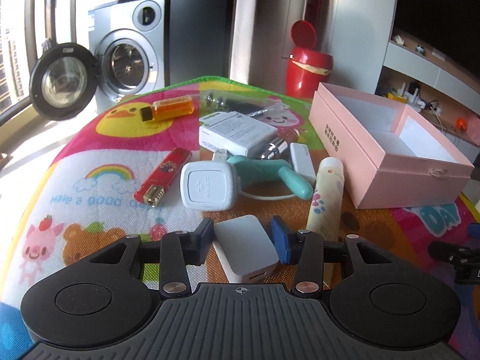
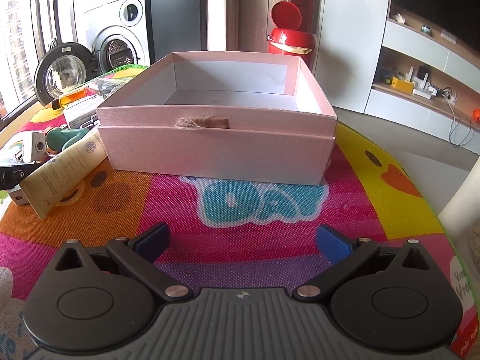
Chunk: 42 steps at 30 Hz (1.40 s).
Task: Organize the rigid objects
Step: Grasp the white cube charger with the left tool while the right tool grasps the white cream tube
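window (image 1: 12,69): sunlit | washing machine (image 1: 129,57): door open | shelves (image 2: 420,90): white

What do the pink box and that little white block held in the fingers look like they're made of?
Pink box: looks like matte cardboard, given its thin flat walls, folded edges and white paper lining. White block: probably smooth hard plastic with a slight sheen, rounded corners and a port at one end.

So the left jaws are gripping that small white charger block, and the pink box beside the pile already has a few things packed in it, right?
Not quite. The pink box is empty: the right wrist view looks straight into it and shows only its bare white floor. The rest holds: in the left wrist view the left gripper has its jaws closed on the white charger block, with the pile of items beyond it.
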{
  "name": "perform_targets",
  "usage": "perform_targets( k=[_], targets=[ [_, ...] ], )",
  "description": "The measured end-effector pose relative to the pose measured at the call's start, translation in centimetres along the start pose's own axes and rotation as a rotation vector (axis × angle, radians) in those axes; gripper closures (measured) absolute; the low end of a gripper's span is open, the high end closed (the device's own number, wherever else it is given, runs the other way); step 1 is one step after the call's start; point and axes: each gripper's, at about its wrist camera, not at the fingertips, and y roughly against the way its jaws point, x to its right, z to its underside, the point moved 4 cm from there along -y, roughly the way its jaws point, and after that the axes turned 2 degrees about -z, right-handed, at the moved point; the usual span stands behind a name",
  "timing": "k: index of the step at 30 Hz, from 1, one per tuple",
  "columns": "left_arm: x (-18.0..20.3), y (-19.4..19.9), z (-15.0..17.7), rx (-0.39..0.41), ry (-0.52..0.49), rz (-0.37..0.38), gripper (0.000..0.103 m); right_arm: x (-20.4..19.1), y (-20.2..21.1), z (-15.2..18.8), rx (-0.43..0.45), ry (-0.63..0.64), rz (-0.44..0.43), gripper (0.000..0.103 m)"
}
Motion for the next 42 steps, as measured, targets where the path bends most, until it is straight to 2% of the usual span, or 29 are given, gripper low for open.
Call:
perform_targets(
  k=[2, 6, 8, 10, 12, 14, 17, 18, 20, 22, 24, 27, 29, 31, 34, 36, 37, 40, 42],
  targets=[
    [-0.5, 1.0, 0.7, 0.008, -0.036, 0.025, 0.065, -1.1, 0.6, -0.2, 0.024, 0.035, -0.041, 0.006],
    [-2.5, 2.5, 2.5, -0.009, -0.086, 0.03, 0.065, -5.4, 1.7, -2.1, 0.059, 0.058, -0.234, 0.006],
    [-3.6, 3.3, 3.2, -0.002, -0.087, 0.015, 0.064, -7.4, 1.2, -3.8, 0.041, 0.016, -0.302, 0.007],
    [-4.5, 3.9, 3.5, 0.0, -0.076, 0.007, 0.064, -9.3, -0.7, -5.6, -0.022, -0.069, -0.334, 0.01],
    [-5.0, 4.5, 3.7, -0.001, -0.063, 0.021, 0.064, -10.8, -2.6, -6.4, -0.086, -0.136, -0.323, 0.02],
    [-5.5, 4.9, 3.8, 0.002, -0.047, 0.047, 0.063, -12.3, -3.7, -6.5, -0.1, -0.135, -0.327, 0.04],
    [-6.2, 5.6, 3.8, 0.023, -0.04, 0.069, 0.062, -14.1, -3.5, -5.7, -0.059, -0.011, -0.266, 0.053],
    [-6.4, 5.7, 3.9, 0.031, -0.037, 0.069, 0.062, -14.3, -3.1, -5.3, -0.067, 0.02, -0.282, 0.054],
    [-6.8, 5.7, 4.1, 0.041, -0.024, 0.072, 0.063, -14.2, -1.9, -4.4, -0.077, 0.077, -0.3, 0.068],
    [-6.9, 5.6, 4.2, 0.049, -0.014, 0.082, 0.063, -13.8, -0.2, -3.3, -0.103, 0.141, -0.327, 0.076],
    [-6.8, 5.5, 4.3, 0.055, -0.019, 0.085, 0.063, -13.7, 1.1, -2.5, -0.119, 0.204, -0.358, 0.077],
    [-6.5, 5.3, 4.3, 0.059, -0.031, 0.086, 0.063, -14.0, 1.8, -2.8, -0.062, 0.262, -0.314, 0.073],
    [-6.4, 5.0, 4.2, 0.058, -0.039, 0.084, 0.063, -14.3, 1.4, -3.7, -0.01, 0.268, -0.262, 0.055],
    [-6.4, 5.0, 4.0, 0.061, -0.046, 0.078, 0.063, -14.6, 0.1, -4.8, 0.012, 0.259, -0.231, 0.05],
    [-6.2, 4.9, 3.8, 0.059, -0.057, 0.07, 0.063, -15.0, -1.7, -5.4, -0.03, 0.255, -0.212, 0.05],
    [-6.1, 4.7, 3.7, 0.049, -0.062, 0.058, 0.064, -14.8, -1.9, -5.3, -0.055, 0.241, -0.231, 0.057],
    [-6.0, 4.6, 3.6, 0.046, -0.068, 0.052, 0.064, -14.6, -1.7, -5.1, -0.067, 0.243, -0.256, 0.068],
    [-5.5, 4.8, 3.6, 0.052, -0.109, 0.031, 0.065, -13.6, 0.4, -4.5, -0.062, 0.255, -0.315, 0.069],
    [-4.8, 5.5, 3.7, 0.065, -0.153, 0.041, 0.066, -12.3, 2.6, -4.0, -0.032, 0.278, -0.314, 0.074]
  ],
)
